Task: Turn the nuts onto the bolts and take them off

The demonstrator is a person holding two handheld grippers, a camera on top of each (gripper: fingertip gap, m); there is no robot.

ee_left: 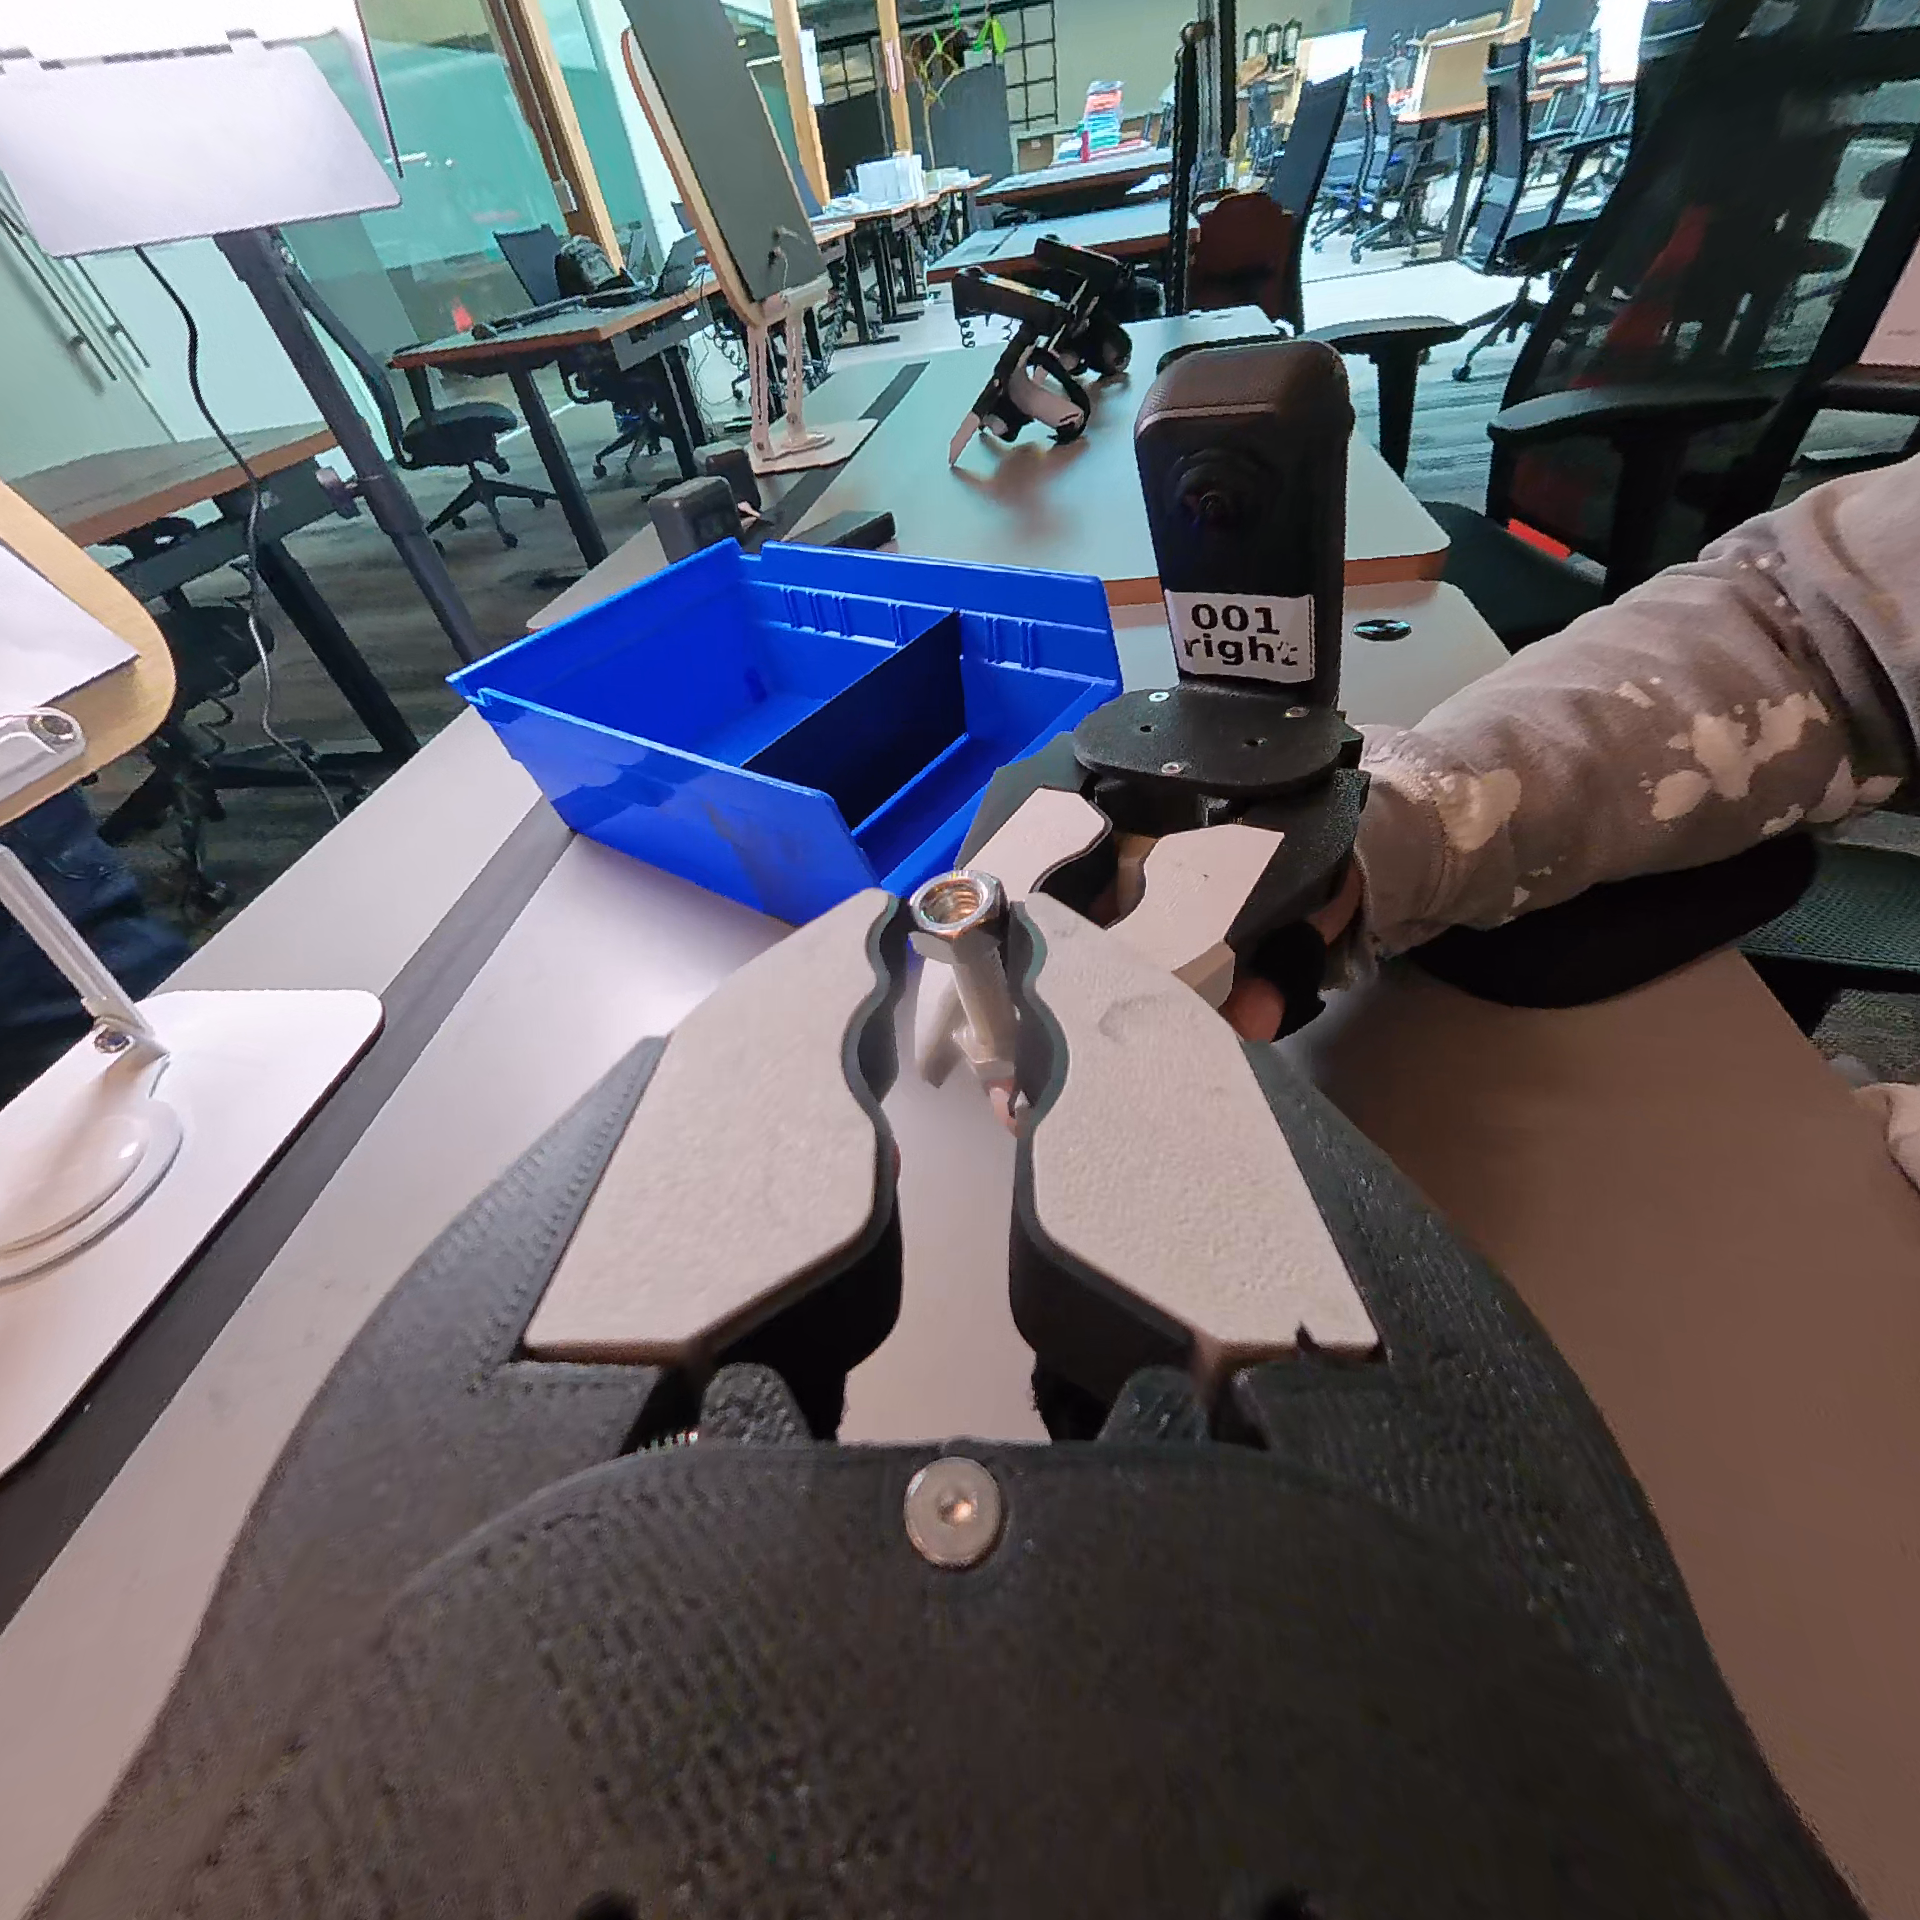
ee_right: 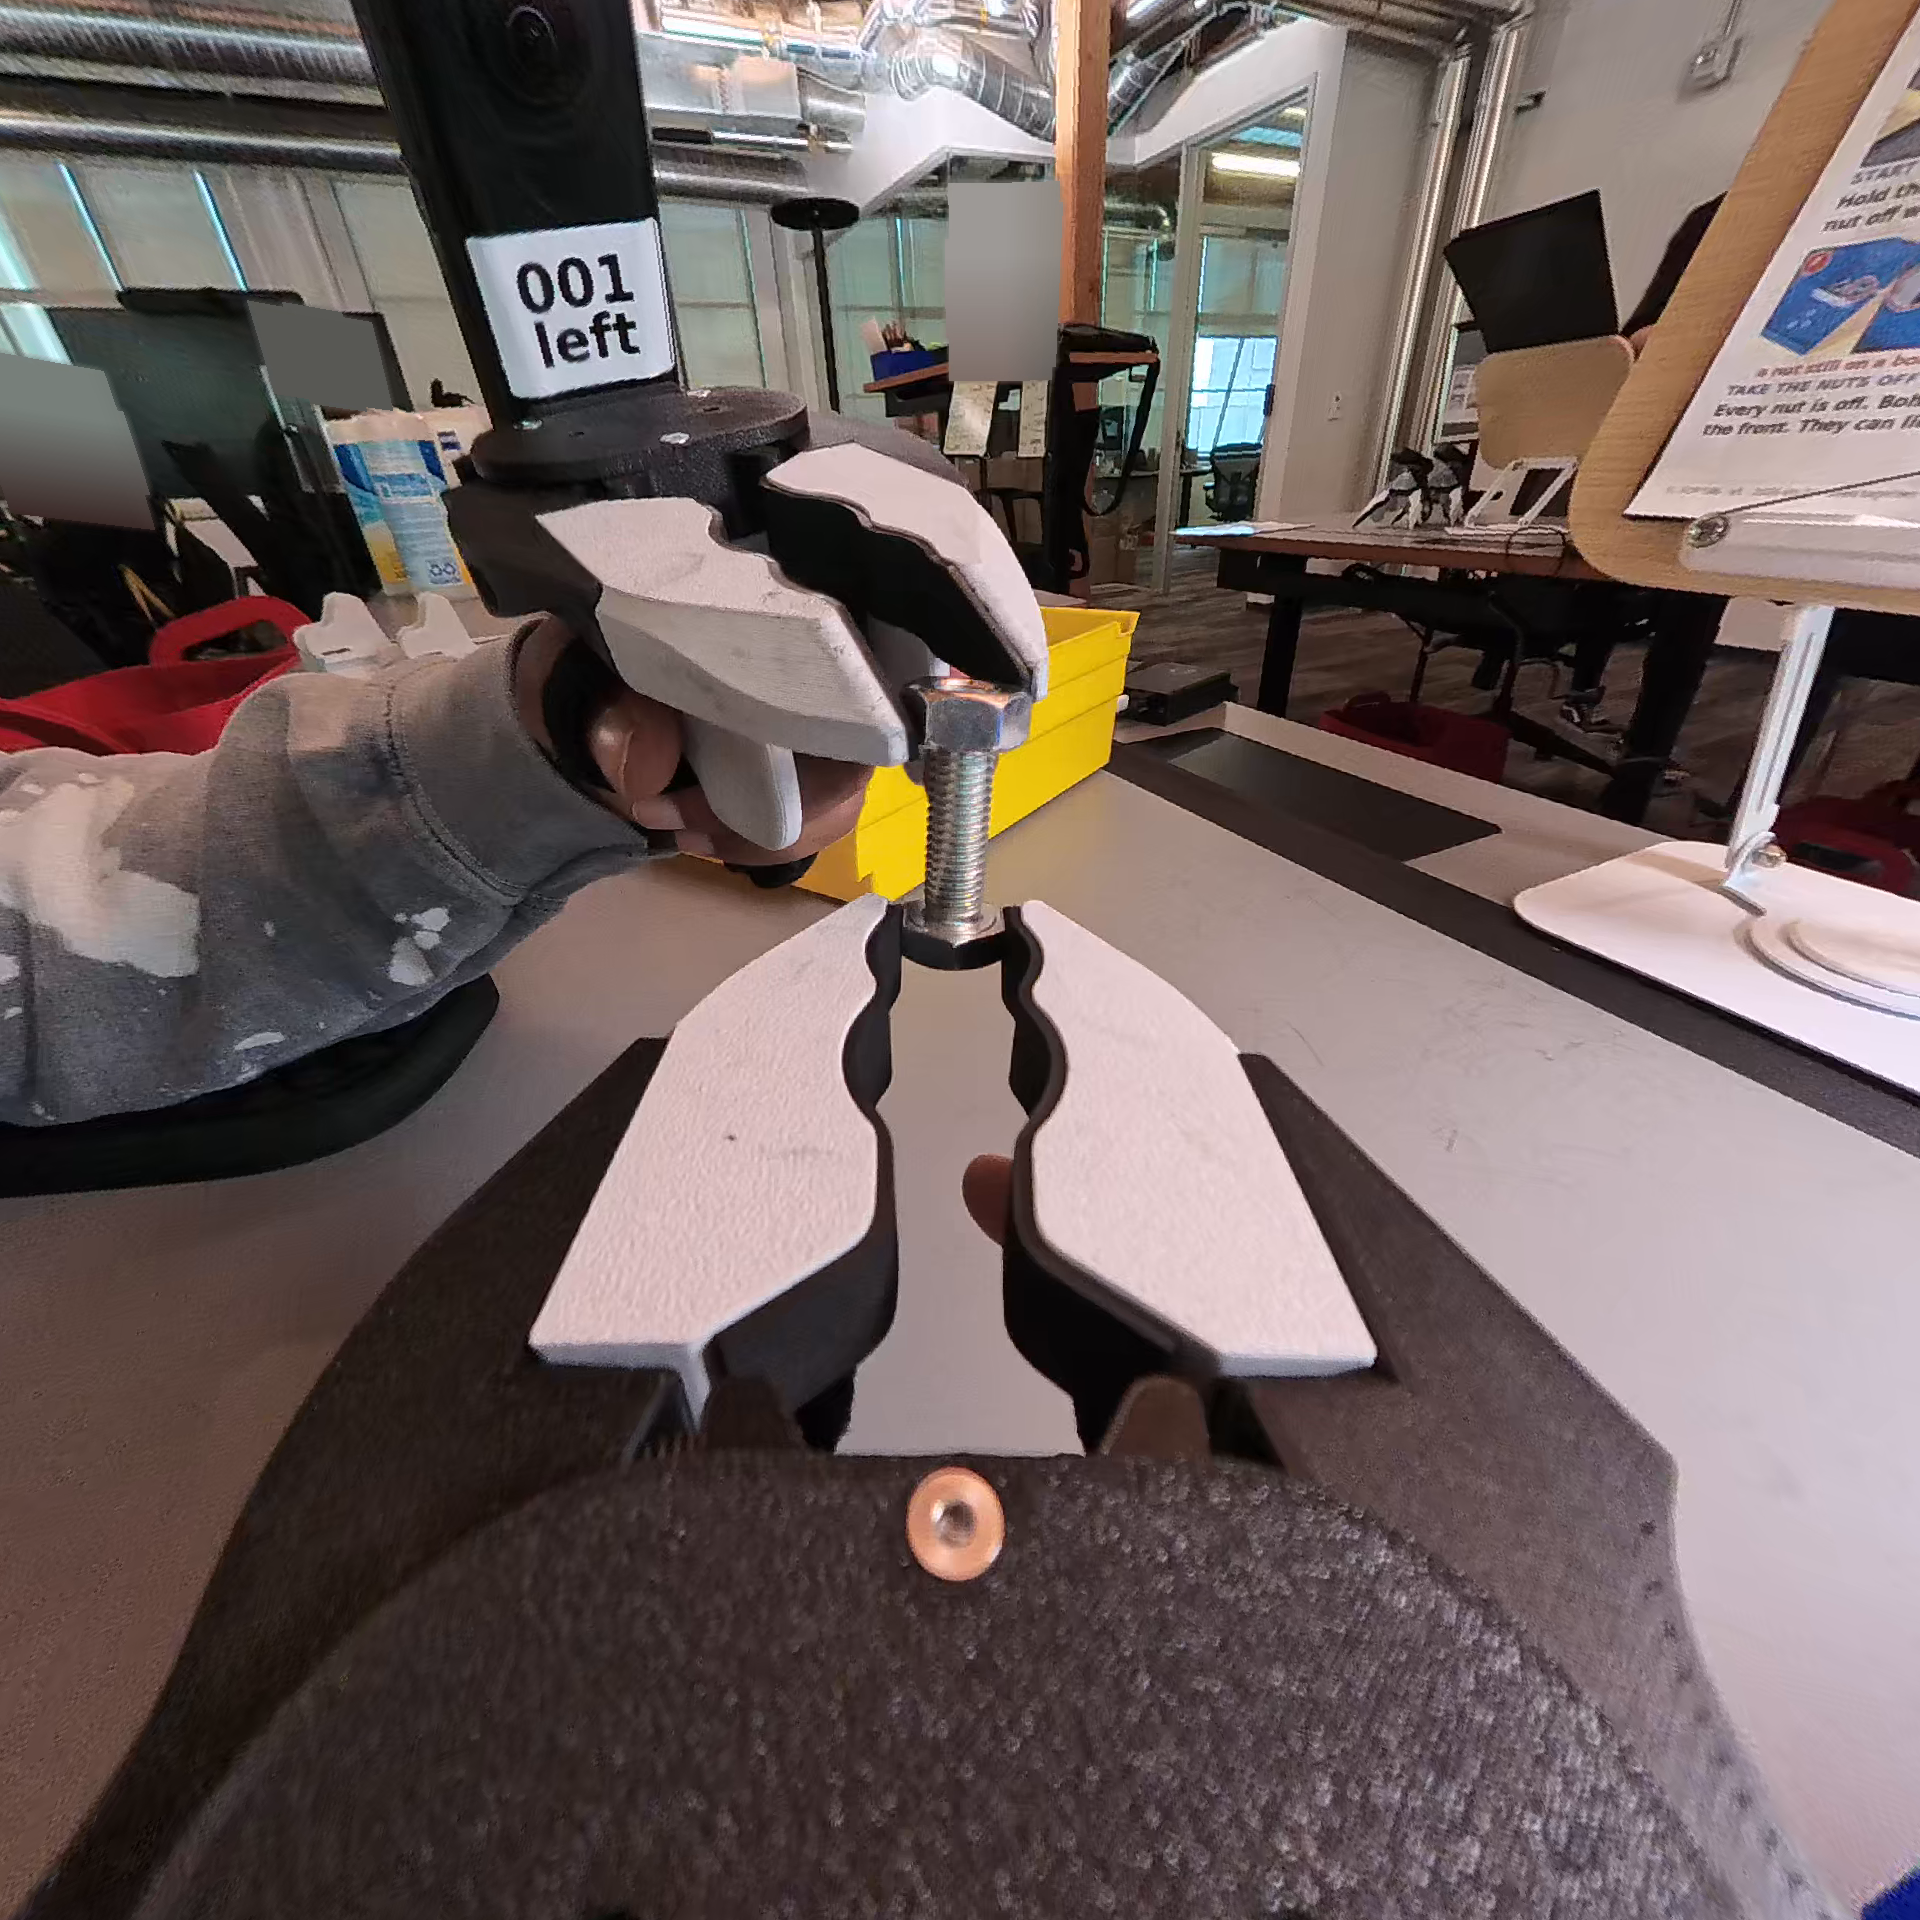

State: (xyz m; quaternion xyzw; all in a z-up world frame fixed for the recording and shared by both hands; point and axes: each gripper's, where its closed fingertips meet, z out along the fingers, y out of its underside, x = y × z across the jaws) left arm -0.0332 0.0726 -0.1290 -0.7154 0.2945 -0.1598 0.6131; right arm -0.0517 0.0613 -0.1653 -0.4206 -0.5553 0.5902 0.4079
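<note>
A silver threaded bolt (ee_right: 956, 831) stands upright above the grey table (ee_right: 1351, 1039). My right gripper (ee_right: 951, 927) is shut on its lower end, the head, which lies in shadow between the tips. My left gripper (ee_right: 977, 691) comes down from the upper left and is shut on a hex nut (ee_right: 971, 717) at the bolt's top end. In the left wrist view the nut (ee_left: 956, 906) sits between my left gripper's tips (ee_left: 956, 920). Its threaded hole shows, and the bolt shaft (ee_left: 982, 1003) runs down through the gap between the fingers.
A blue bin (ee_left: 644, 717) with a dark divider stands just beyond the grippers. A yellow bin (ee_right: 1070, 707) sits behind the left gripper. A white stand base (ee_right: 1683, 914) carrying an instruction sheet (ee_right: 1818, 312) is at the table's side. A sleeved arm (ee_right: 260, 831) rests on a black pad.
</note>
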